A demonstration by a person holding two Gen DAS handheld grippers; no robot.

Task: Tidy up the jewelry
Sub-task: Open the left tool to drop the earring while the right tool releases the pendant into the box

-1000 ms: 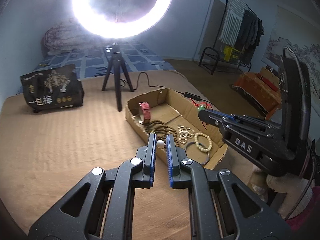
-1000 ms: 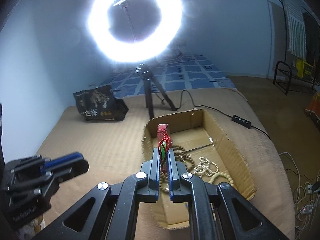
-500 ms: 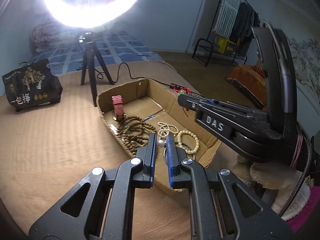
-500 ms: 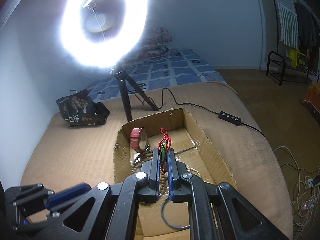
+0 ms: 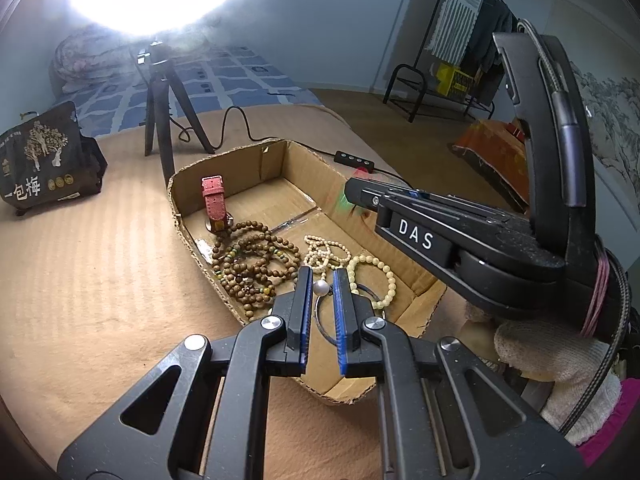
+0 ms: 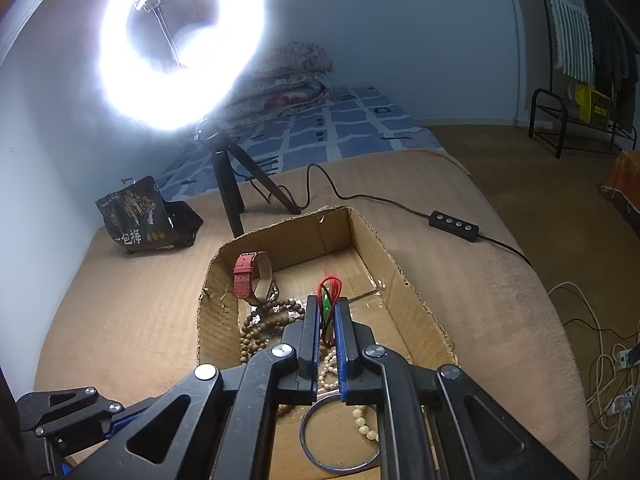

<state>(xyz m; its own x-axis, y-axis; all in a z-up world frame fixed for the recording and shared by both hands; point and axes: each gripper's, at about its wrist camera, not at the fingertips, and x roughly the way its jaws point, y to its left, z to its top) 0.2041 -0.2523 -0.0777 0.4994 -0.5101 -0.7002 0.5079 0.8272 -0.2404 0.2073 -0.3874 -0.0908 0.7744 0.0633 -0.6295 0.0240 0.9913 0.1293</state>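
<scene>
Cardboard box point(image 5: 240, 160) holds one watch point(image 5: 214, 204), one metal ring point(image 6: 340, 436).

Tan bed cover point(image 5: 100, 280) under cardboard box point(image 5: 256, 160) (tripod point(image 5: 160, 92), bag point(image 5: 40, 160))

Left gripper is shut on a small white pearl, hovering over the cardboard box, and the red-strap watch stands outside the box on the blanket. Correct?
Not quite. The red-strap watch stands inside the cardboard box, near its far-left corner, not on the blanket; the left wrist view shows this. The rest holds: the left gripper is shut on the small white pearl over the box.
</scene>
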